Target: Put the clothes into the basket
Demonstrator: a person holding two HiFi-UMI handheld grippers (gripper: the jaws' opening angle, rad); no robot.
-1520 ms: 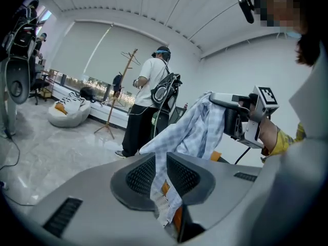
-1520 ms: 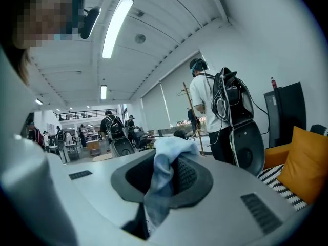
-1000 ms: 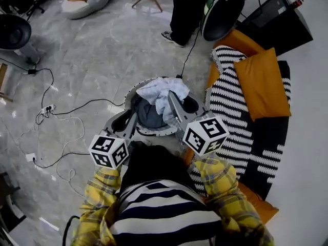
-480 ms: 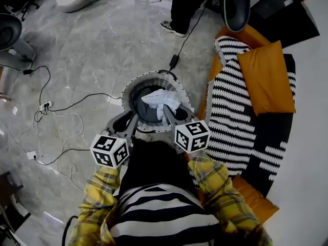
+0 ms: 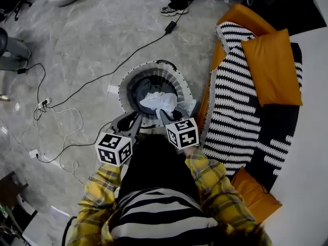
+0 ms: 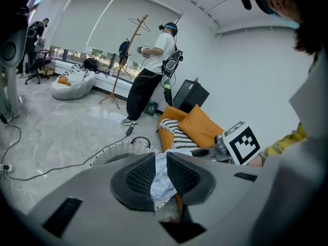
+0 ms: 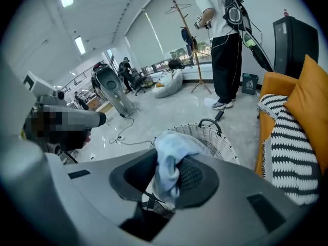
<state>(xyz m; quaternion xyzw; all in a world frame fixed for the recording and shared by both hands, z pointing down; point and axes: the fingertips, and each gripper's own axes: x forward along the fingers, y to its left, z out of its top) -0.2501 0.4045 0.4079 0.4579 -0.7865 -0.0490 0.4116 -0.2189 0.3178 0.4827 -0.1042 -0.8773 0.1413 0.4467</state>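
The left tool (image 5: 134, 121) and right tool (image 5: 164, 115), jaws nearly closed, each pinched the cloth (image 5: 159, 101) directly over the basket (image 5: 124, 86) mouth, just ahead.

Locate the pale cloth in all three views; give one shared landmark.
Head view: pale cloth centre, over the woven basket.
Left gripper view: pale cloth bottom centre, pinched between the jaws.
Right gripper view: pale cloth centre, bunched between the jaws.
Shared landmark: woven basket rim, just behind the cloth.
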